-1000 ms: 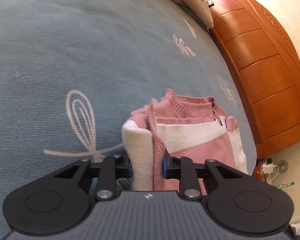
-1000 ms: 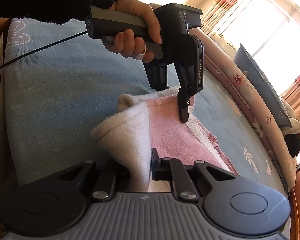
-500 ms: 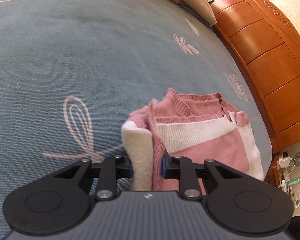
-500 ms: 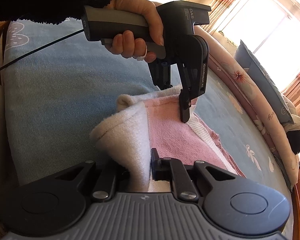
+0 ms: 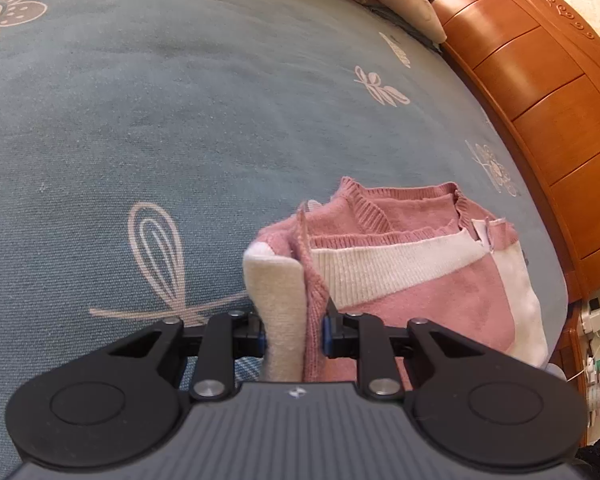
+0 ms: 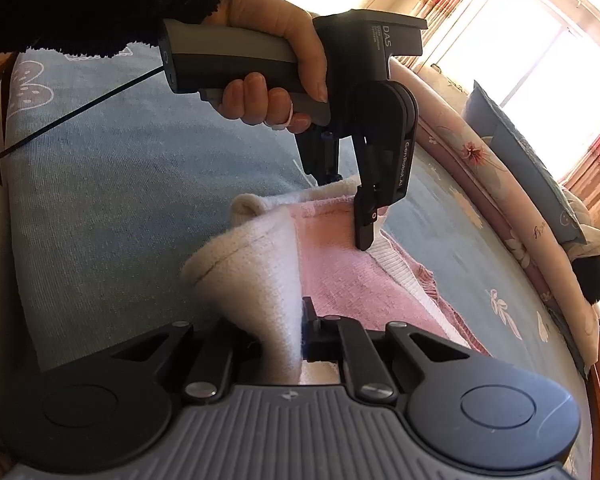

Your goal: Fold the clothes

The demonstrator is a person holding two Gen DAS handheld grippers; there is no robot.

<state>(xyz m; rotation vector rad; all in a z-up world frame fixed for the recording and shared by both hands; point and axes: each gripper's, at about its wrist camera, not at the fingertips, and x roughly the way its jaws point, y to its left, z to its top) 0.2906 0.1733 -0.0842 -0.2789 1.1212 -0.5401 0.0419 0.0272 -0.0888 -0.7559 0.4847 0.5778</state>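
A pink and cream knitted sweater lies partly folded on the blue bedspread. My left gripper is shut on a bunched cream and pink edge of it, held a little above the bed. My right gripper is shut on another cream edge of the sweater. In the right wrist view the left gripper, held by a hand, pinches the far edge from above. The fold under both grippers is hidden.
An orange wooden footboard runs along the bed's right side. A rolled floral quilt and a blue pillow lie along the far side by the window. A cable trails from the left handle.
Both grippers keep their hold. The left gripper has lifted and moved the sweater edge slightly toward the bed's middle; more bedspread and footboard show.
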